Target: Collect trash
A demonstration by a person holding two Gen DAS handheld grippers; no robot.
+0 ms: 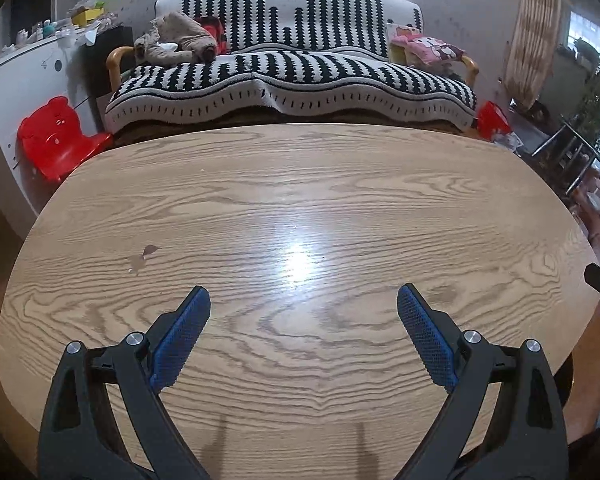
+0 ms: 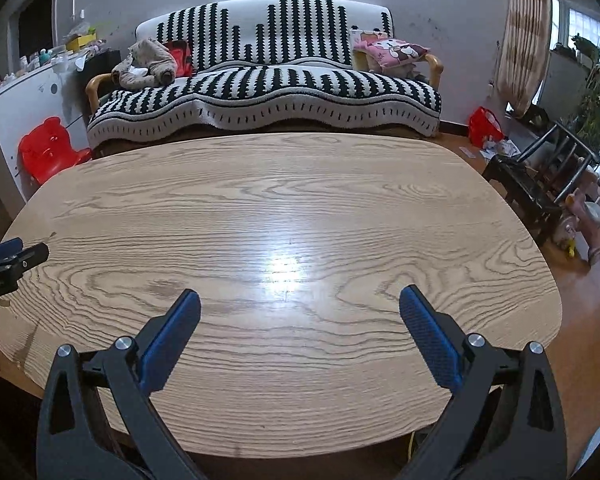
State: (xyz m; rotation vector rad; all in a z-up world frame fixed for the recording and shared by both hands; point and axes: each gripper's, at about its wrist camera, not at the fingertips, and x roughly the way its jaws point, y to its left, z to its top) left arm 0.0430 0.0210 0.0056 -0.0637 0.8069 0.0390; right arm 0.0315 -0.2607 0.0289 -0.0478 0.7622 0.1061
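Two open grippers held over a bare wooden table, no trash to see on it.

The left gripper (image 1: pixel 303 294) is held above the near edge of the oval wooden table (image 1: pixel 300 184), its two blue-padded fingers (image 1: pixel 180 336) spread wide with nothing between them. The right gripper (image 2: pixel 300 298) is beside it, also above the near edge, its fingers (image 2: pixel 430 336) wide apart and empty too. Each one shows in the other's view at the side edge of the table. A small brown stain (image 1: pixel 146 254) marks the left part of the top. Beyond the far edge stands a sofa (image 1: pixel 292 76) under a black-and-white cover, with a beige garment (image 1: pixel 176 38) at its left end and a pink cushion (image 1: pixel 426 48) at its right end. A red child's chair (image 1: pixel 58 138) is near the far left corner. I cannot tell where the trash is.
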